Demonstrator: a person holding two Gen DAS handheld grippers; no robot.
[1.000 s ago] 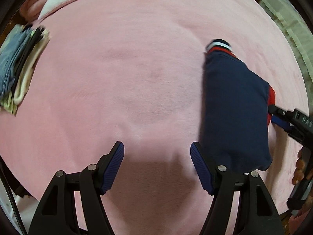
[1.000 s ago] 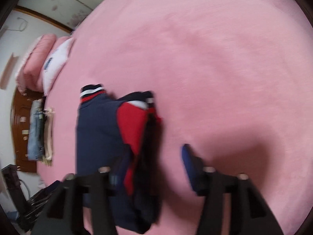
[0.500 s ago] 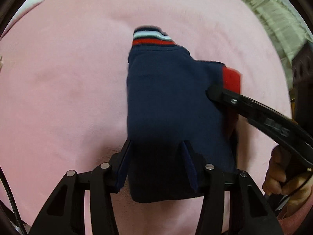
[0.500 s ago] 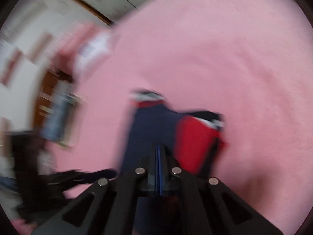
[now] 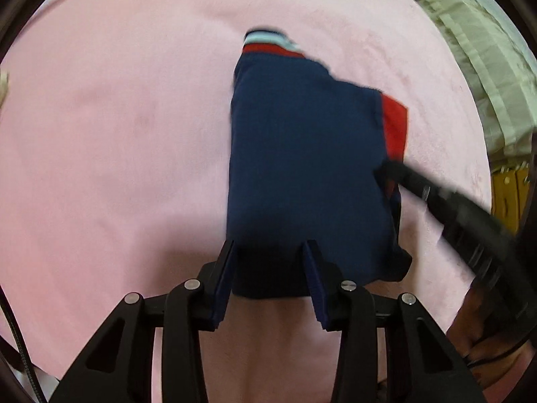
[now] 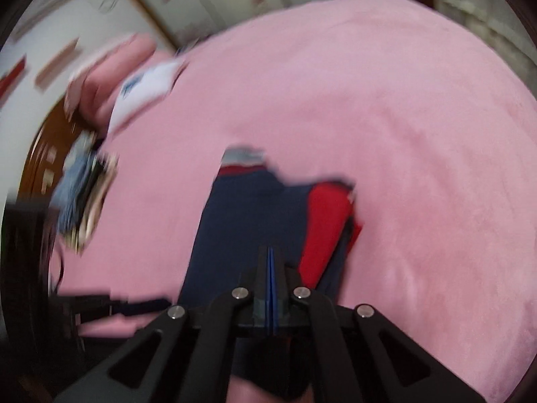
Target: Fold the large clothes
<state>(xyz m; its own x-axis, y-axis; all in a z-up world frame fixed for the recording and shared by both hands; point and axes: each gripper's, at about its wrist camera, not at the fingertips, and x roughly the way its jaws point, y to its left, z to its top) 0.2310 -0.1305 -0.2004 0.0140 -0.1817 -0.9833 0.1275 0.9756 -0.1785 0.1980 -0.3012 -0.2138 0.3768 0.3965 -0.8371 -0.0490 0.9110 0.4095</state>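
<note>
A folded navy garment [image 5: 302, 154] with a red panel and a striped cuff lies on the pink blanket [image 5: 117, 134]. My left gripper [image 5: 270, 268] has its jaws partly closed around the garment's near edge, cloth between the blue pads. My right gripper [image 6: 270, 268] is shut, its pads pressed together over the navy garment [image 6: 241, 228]; whether cloth is pinched is not visible. The right gripper also shows in the left wrist view [image 5: 402, 178], touching the garment's right edge by the red panel [image 5: 394, 127].
A stack of folded clothes [image 6: 80, 198] lies at the blanket's left side, with pink and white pillows [image 6: 134, 80] behind it. A wooden headboard [image 6: 37, 154] and a wall stand at the left. Curtains [image 5: 470, 50] hang past the blanket's right edge.
My left gripper moved right onto the garment's near edge and narrowed its jaws around it. My right gripper went from open beside the garment to shut over it. The right view is motion-blurred.
</note>
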